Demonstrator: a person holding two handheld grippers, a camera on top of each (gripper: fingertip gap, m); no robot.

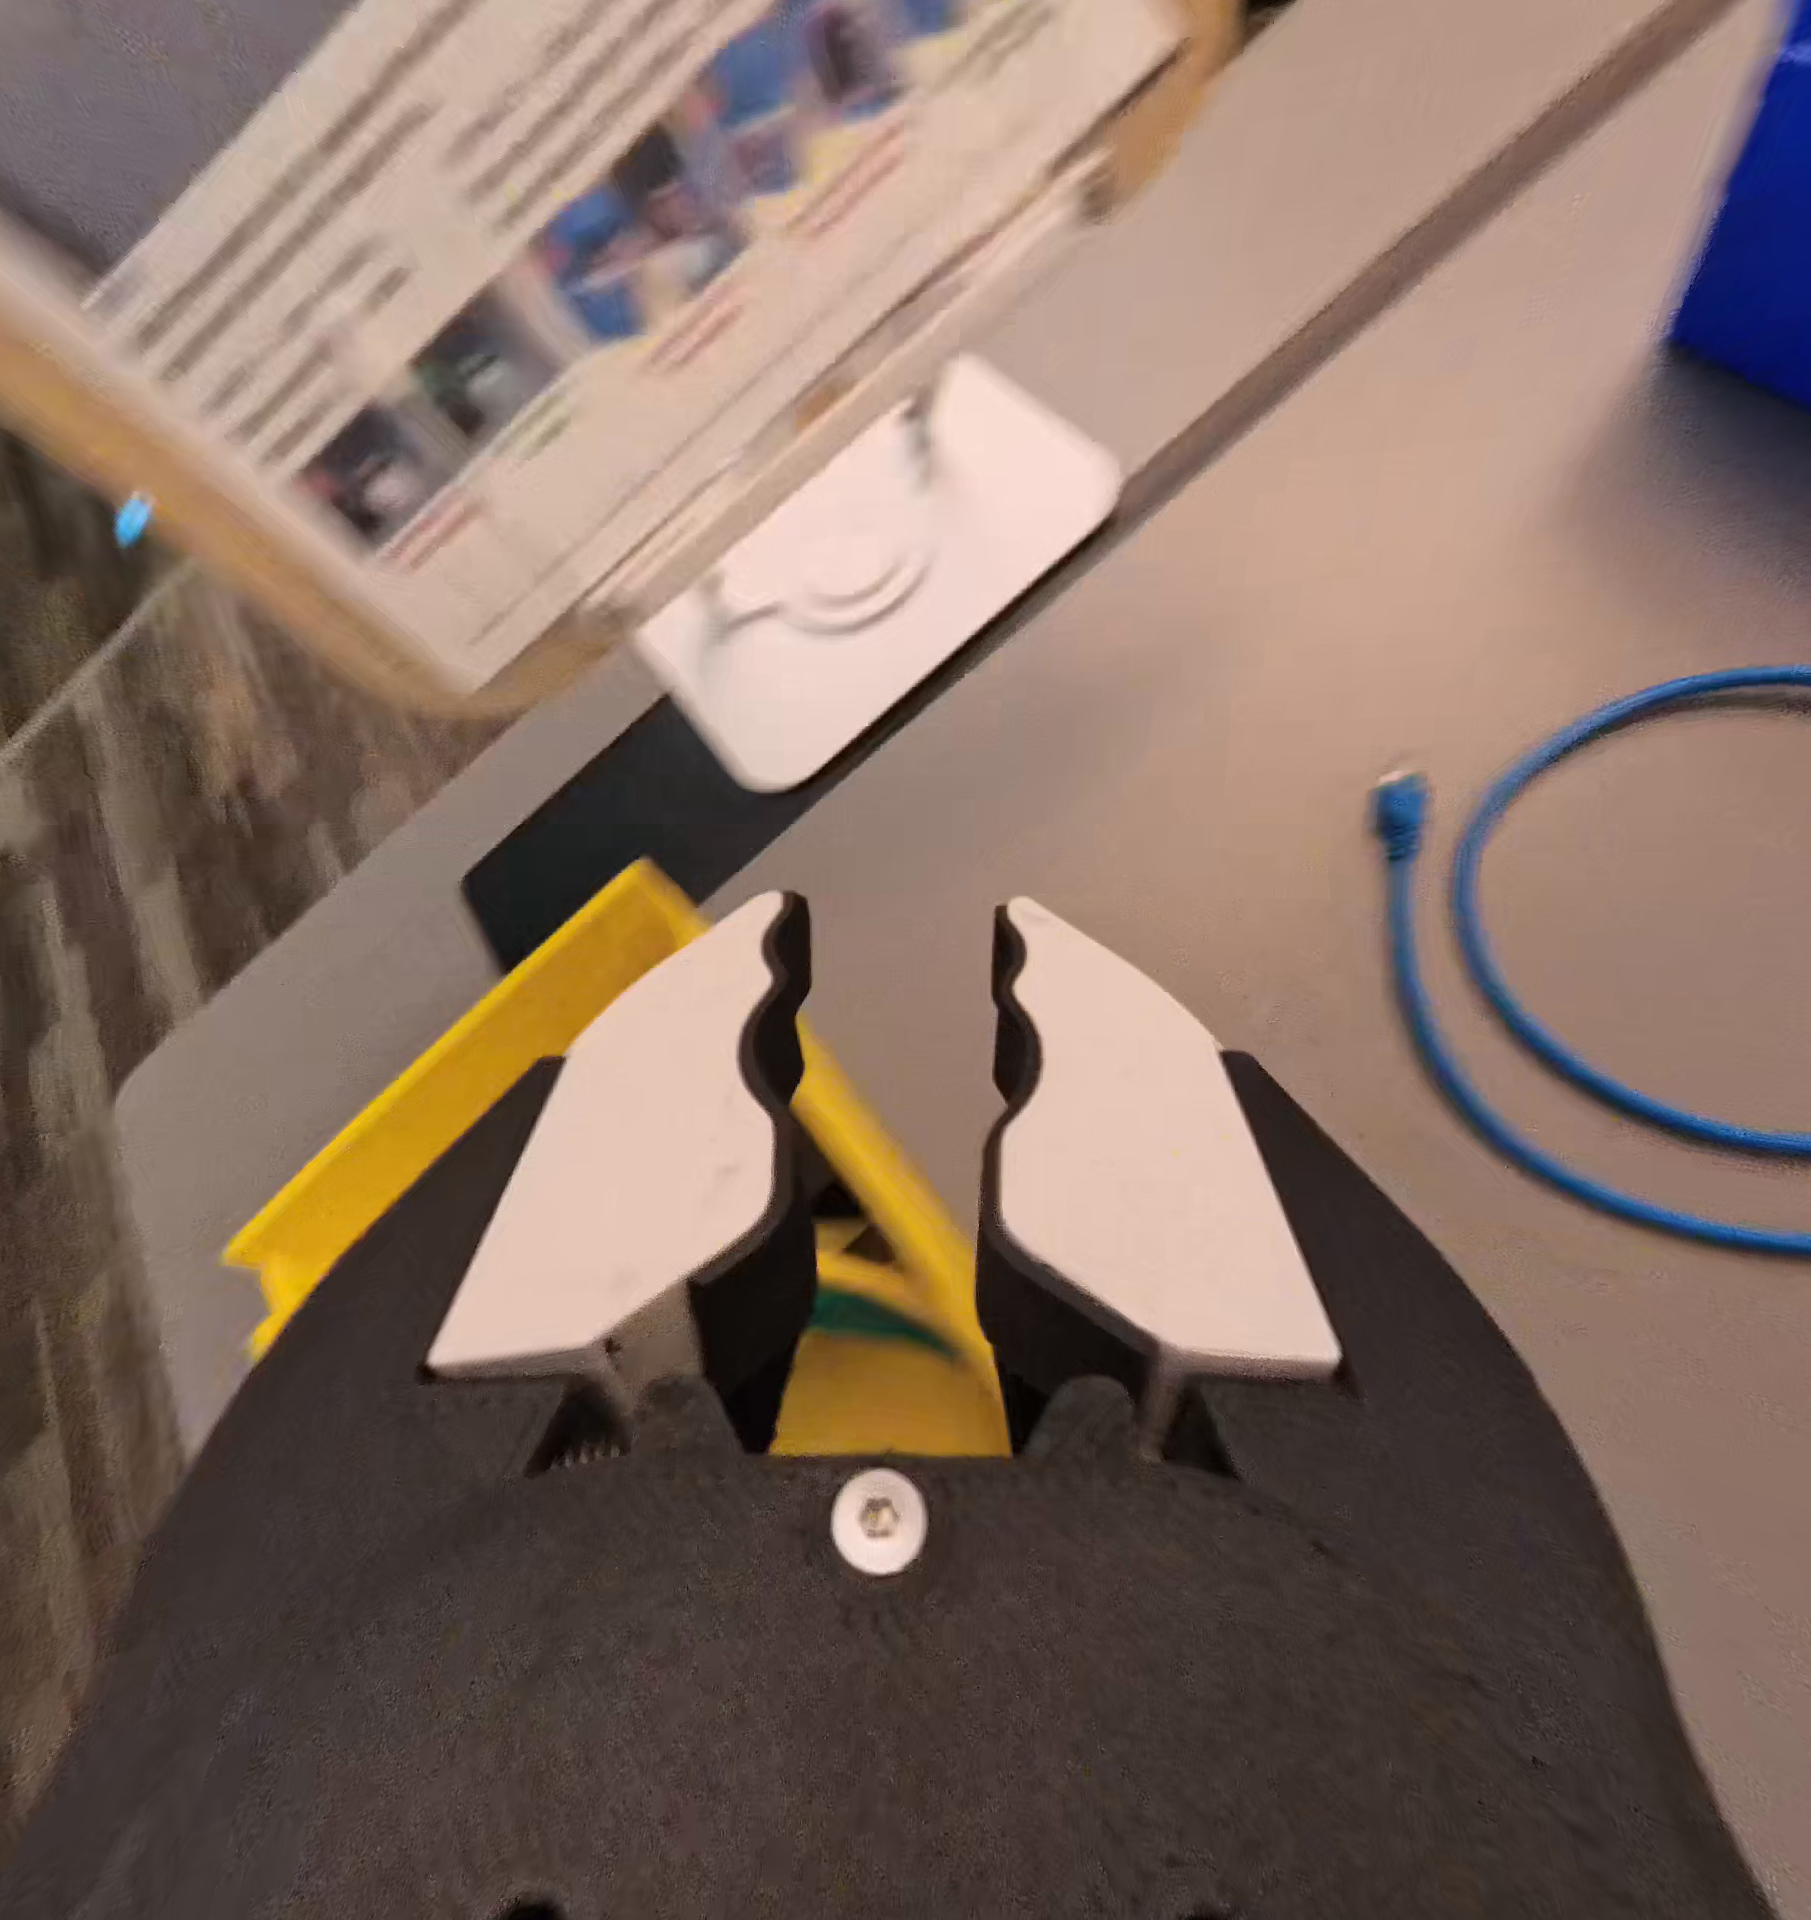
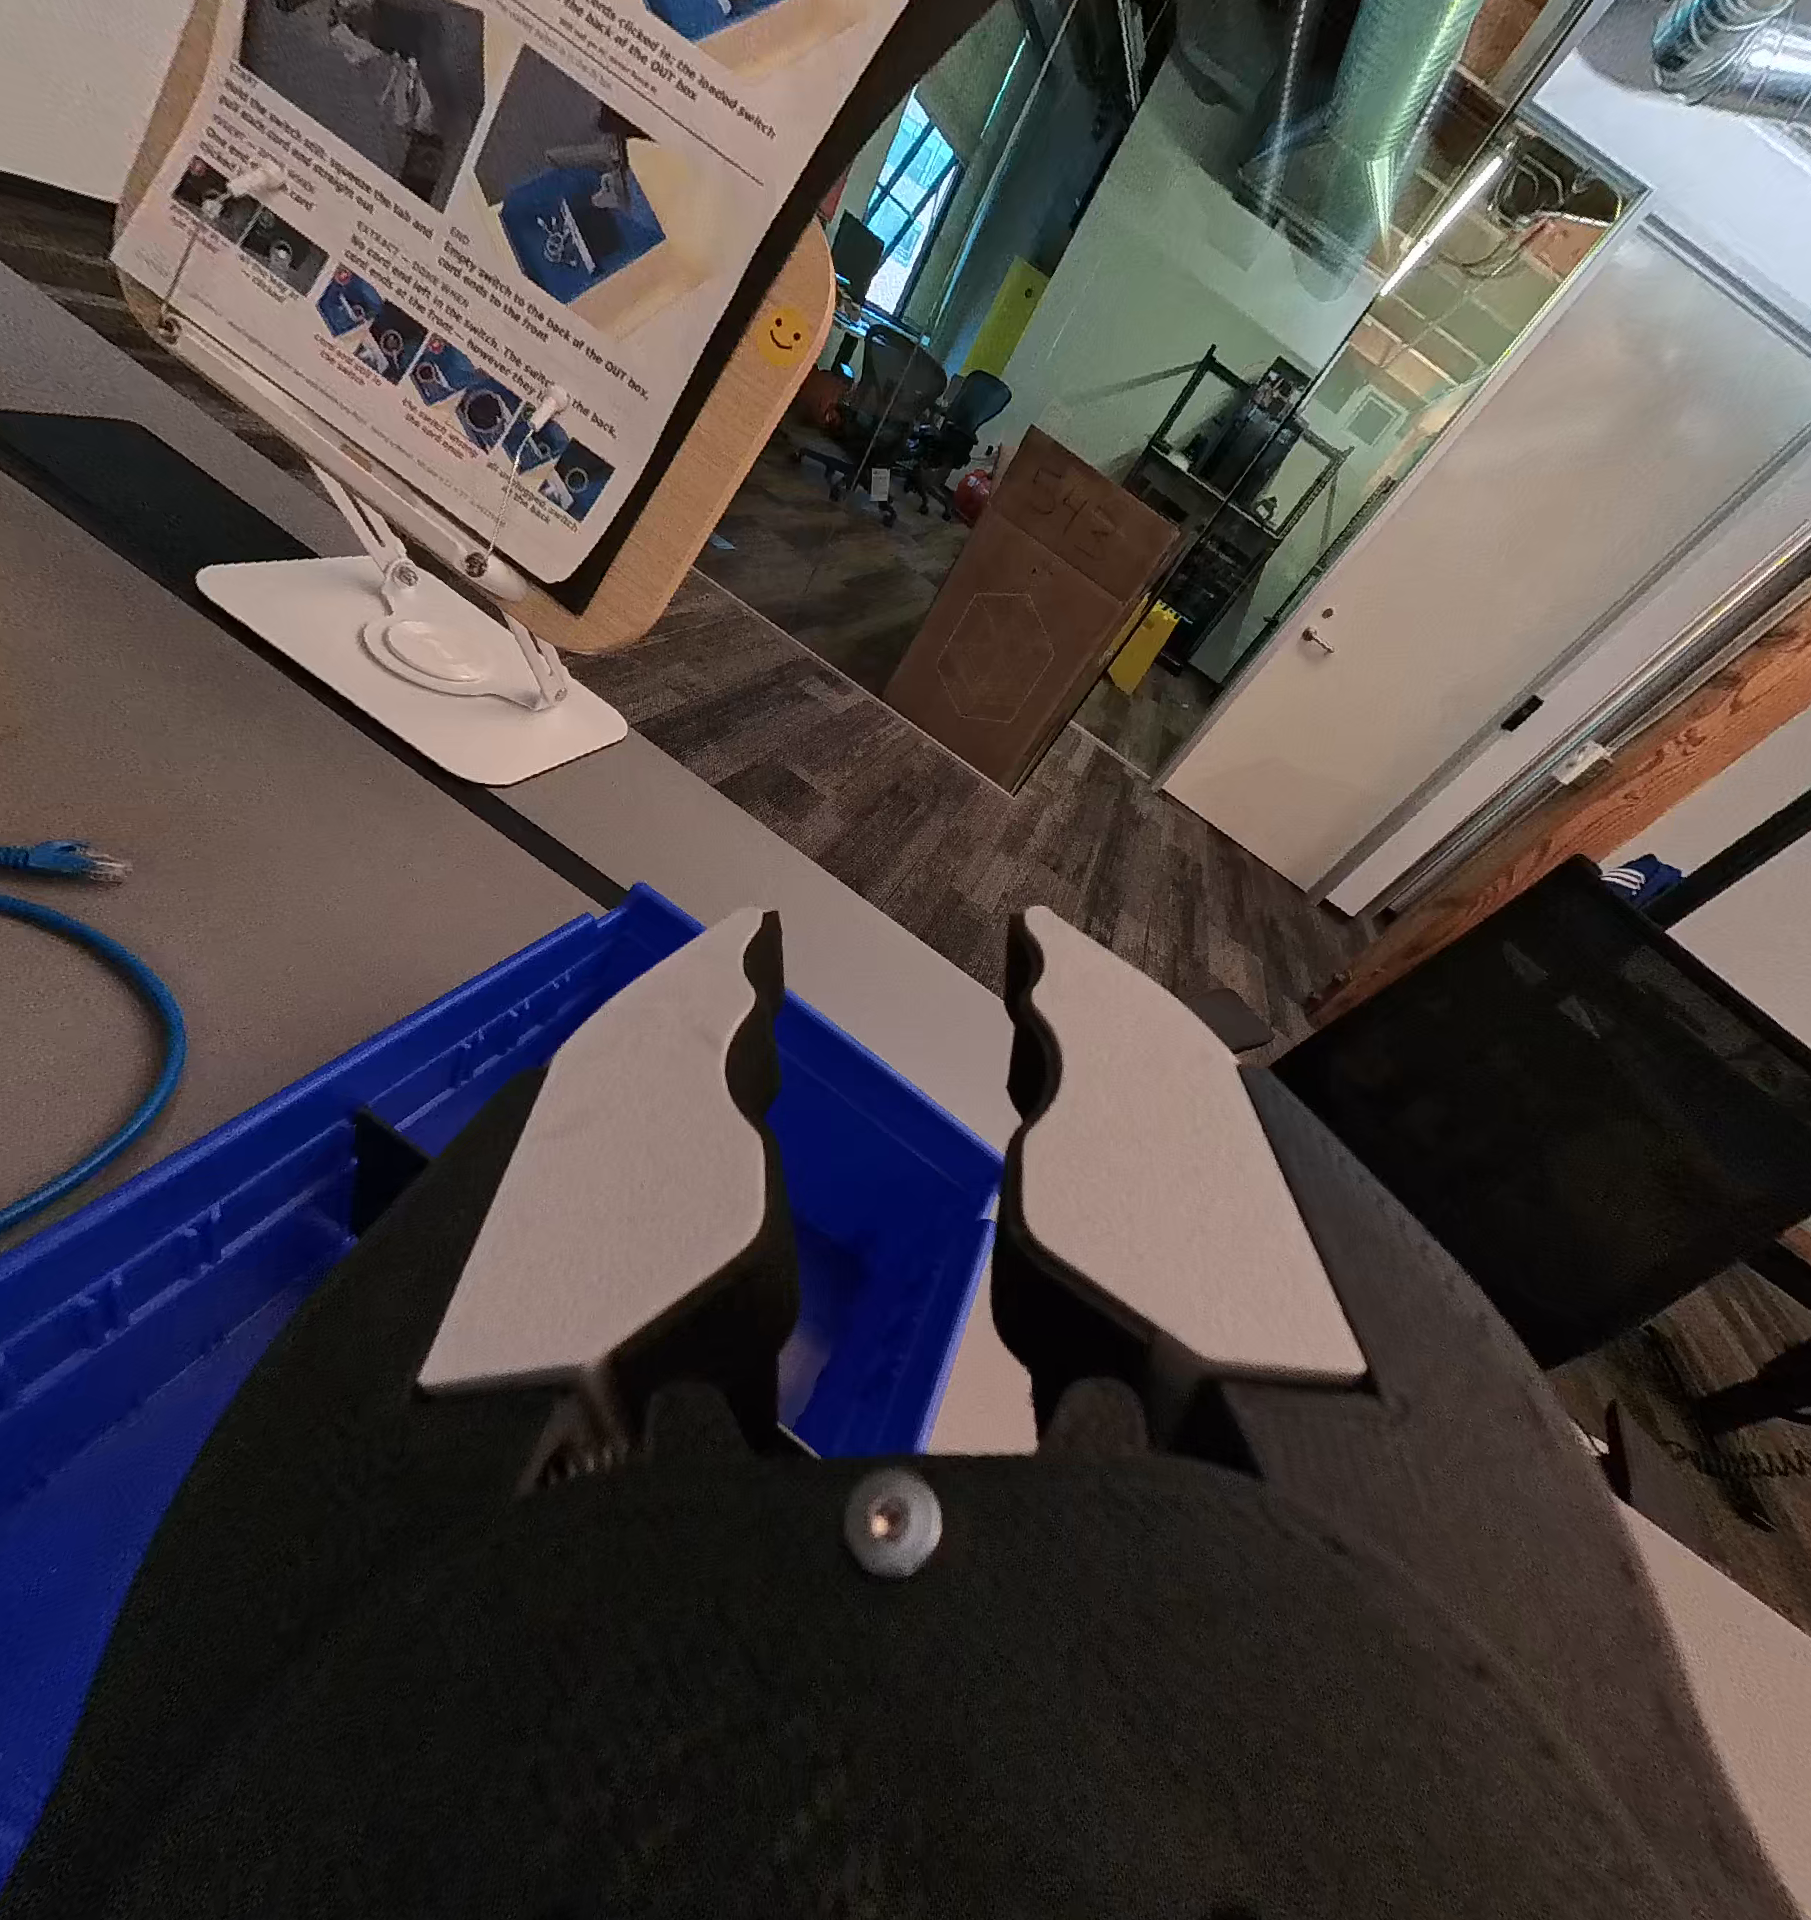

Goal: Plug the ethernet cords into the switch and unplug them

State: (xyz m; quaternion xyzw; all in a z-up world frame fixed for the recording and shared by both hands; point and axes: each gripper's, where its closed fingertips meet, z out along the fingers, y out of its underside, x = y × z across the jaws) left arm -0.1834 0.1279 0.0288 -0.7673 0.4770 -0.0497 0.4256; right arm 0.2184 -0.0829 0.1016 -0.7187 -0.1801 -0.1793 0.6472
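A blue ethernet cord [image 1: 1483,997] lies coiled on the grey table at the right of the left wrist view, its plug [image 1: 1397,816] free. It also shows at the left of the right wrist view [image 2: 142,1049], with its plug [image 2: 70,860] loose on the table. My left gripper [image 1: 901,914] is open and empty, above a yellow bin [image 1: 444,1122] with something green inside. My right gripper [image 2: 893,930] is open and empty, above the far corner of a blue bin [image 2: 257,1174]. No switch is in view.
An instruction sheet on a white stand [image 2: 402,634] sits at the table's far edge; it is blurred in the left wrist view [image 1: 880,582]. The blue bin shows in the left wrist view's top right [image 1: 1784,208]. Beyond the table edge are carpet, a cardboard box [image 2: 1026,613] and a black chair [image 2: 1566,1091]. The tips of one gripper are about 45 cm away from the tips of the other.
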